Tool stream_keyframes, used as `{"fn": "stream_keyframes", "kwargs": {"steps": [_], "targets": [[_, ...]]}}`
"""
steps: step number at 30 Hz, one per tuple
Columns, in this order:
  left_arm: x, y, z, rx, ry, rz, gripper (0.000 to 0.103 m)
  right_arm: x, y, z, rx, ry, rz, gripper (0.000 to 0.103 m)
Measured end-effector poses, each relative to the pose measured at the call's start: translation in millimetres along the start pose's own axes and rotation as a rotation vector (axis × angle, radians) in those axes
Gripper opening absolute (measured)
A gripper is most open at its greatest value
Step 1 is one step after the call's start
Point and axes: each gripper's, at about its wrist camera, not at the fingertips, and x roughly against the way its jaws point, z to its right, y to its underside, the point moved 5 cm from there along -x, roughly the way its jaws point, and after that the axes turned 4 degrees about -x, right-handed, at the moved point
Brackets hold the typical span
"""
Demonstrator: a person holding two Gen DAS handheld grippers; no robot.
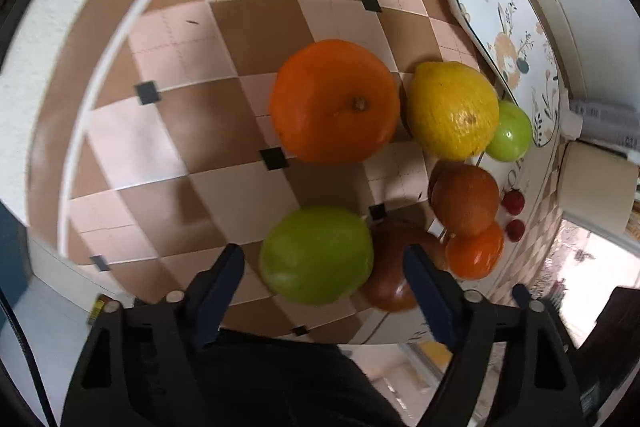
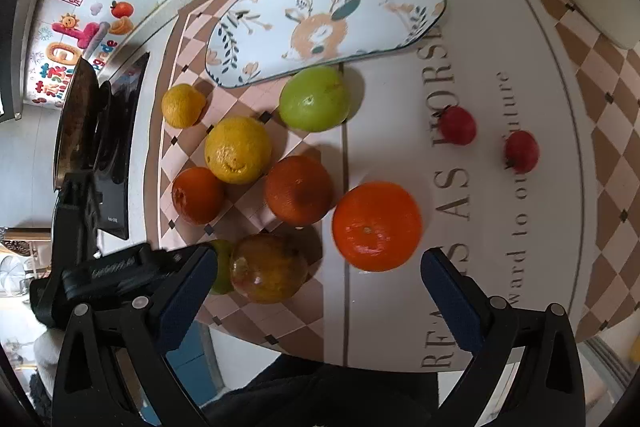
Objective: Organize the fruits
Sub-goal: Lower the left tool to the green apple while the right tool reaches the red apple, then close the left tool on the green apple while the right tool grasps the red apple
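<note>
Fruit lies loose on a checkered table mat (image 2: 600,75). My left gripper (image 1: 324,251) points down, open around a green apple (image 1: 316,255), with gaps at both fingers. Beside that apple lies a reddish apple (image 1: 396,267); a big orange (image 1: 334,101) and a lemon (image 1: 452,111) lie beyond. My right gripper (image 2: 318,259) is open above the reddish apple (image 2: 268,267) and a bright orange (image 2: 376,225), touching neither. The flowered oval plate (image 2: 328,15) holds nothing. A second green apple (image 2: 314,97) rests against its rim.
Two small red fruits (image 2: 456,125) sit on the lettered white band. More oranges (image 2: 298,189) and a small lemon (image 2: 182,105) lie in the cluster. A dark pan and black appliance (image 2: 116,131) stand at the left. A cream container (image 1: 596,187) stands past the plate.
</note>
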Motion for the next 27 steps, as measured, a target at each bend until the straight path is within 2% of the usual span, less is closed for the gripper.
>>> {"fn": "stream_keyframes", "kwargs": {"steps": [1,4,7,13,16,22,27], "targets": [[-1.4,-0.9,1.6,-0.007,-0.008,-0.007,0.068,-3.1,0.0,-2.5,0.003,-0.003,-0.007,0.103],[-2.4,-3.0,1.9,-0.048,-0.056,0.005,0.059,-9.2,4.0,-9.7,0.009,0.005,-0.019,0.103],[0.3,-1.6,0.6,-0.069,-0.047,-0.006,0.058,-7.3,9.2,-16.9,0.011,0.016,-0.006,0.103],[23.8,-8.8,-17.9,-0.133,-0.142,0.06,0.058,-6.9,19.3,-32.0,0.033,0.059,0.003,0.102],[27.5,-12.9,-25.4,-0.098,-0.108,0.038,0.059,-16.7,21.4,-37.8,0.045,0.083,-0.002,0.102],[16.3,-19.8,-26.2,-0.107,-0.087,-0.028,0.061,-24.8,28.3,-39.9,0.013,0.096,-0.013,0.101],[9.6,-21.8,-25.2,-0.13,-0.083,-0.007,0.059,-23.7,37.7,-38.5,-0.003,0.115,-0.004,0.101]]}}
